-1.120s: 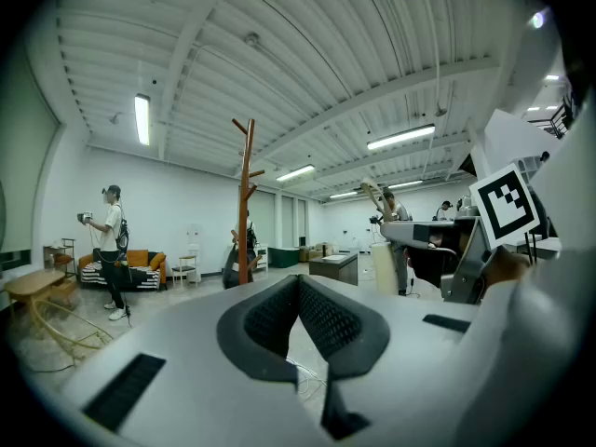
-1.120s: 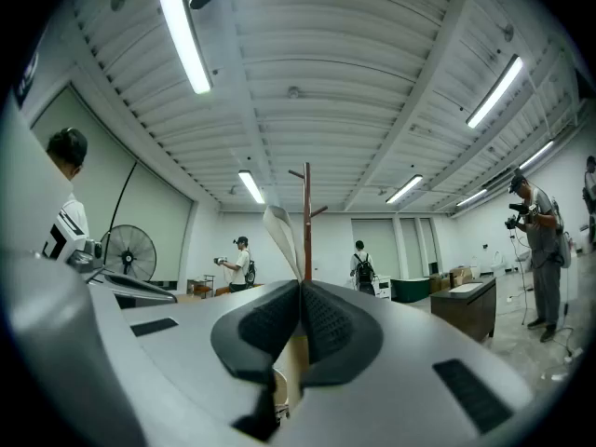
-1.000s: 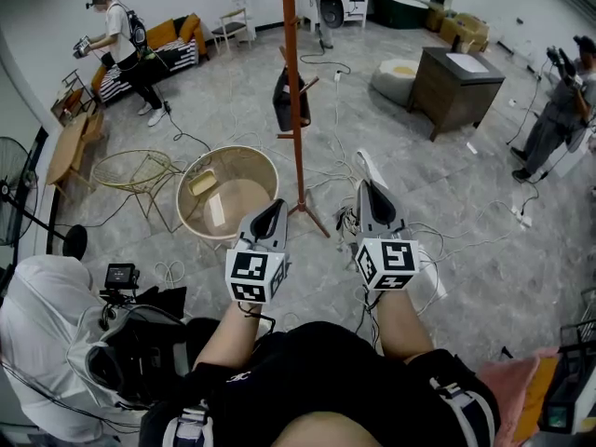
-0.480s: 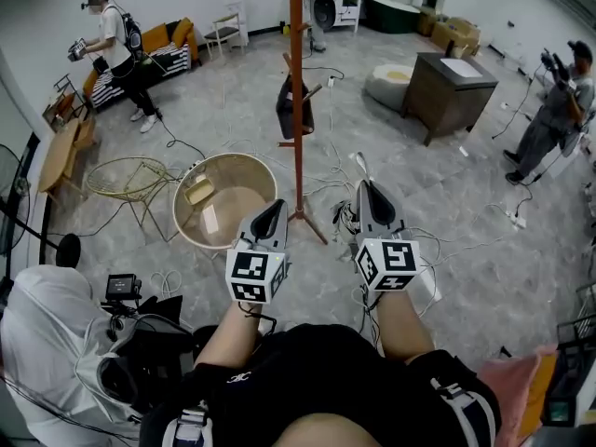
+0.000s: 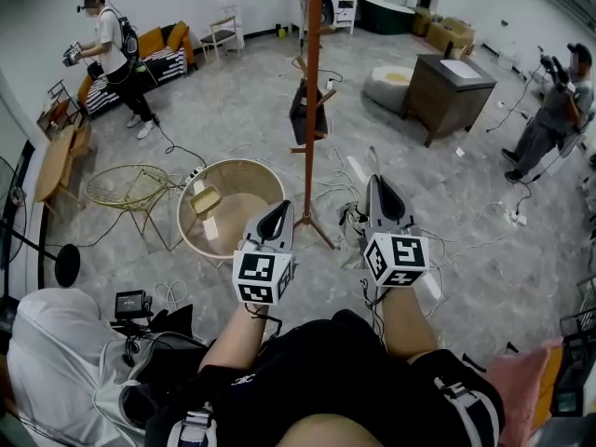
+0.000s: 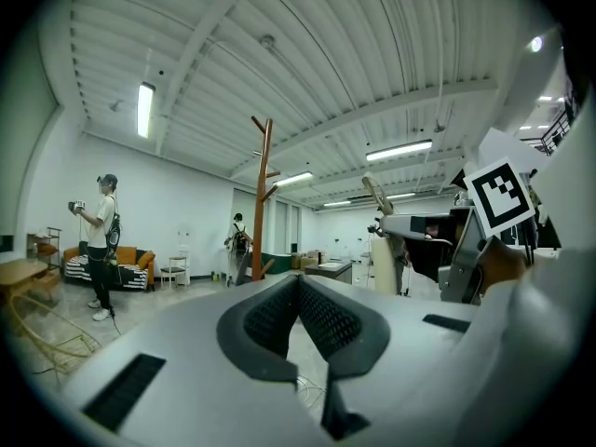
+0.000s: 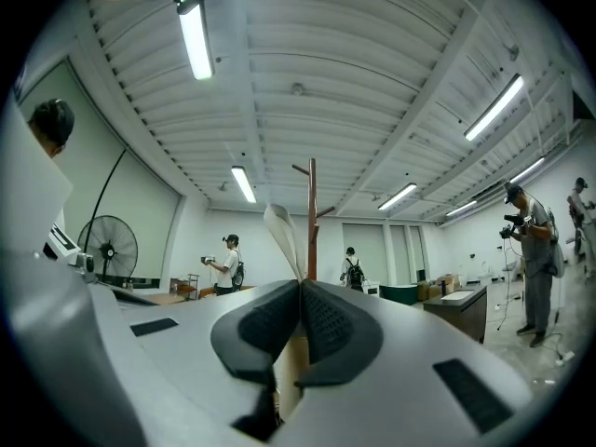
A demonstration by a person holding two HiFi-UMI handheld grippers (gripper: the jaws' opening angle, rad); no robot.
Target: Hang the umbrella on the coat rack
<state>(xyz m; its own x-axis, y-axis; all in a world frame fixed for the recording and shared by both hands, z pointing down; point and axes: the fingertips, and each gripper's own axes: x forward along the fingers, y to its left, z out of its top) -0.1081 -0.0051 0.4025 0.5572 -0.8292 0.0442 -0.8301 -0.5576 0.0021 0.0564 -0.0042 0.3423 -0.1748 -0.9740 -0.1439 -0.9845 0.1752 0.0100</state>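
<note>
1. Floor: grey tile with loose cables across it.
2. Coat rack: orange-brown pole with short pegs, upright near the middle of the floor. A dark bag hangs against the pole.
3. Round tub: pale, open-topped, on the floor just left of the rack's foot.
4. Cabinet: dark wood, toward the floor's far right edge, well apart from the rack.
5. Wire chair: just left of the tub.
6. Left tool: held low in front of the person and aimed at the rack. Its jaws are pressed together with nothing between them.
7. Right tool: level with the left one and just right of the rack's foot. Its jaws are closed on the umbrella's pale strap.
8. Umbrella: pale and folded. The strap stands up out of the right tool's jaws and the body hangs below them, not on the rack.
</note>
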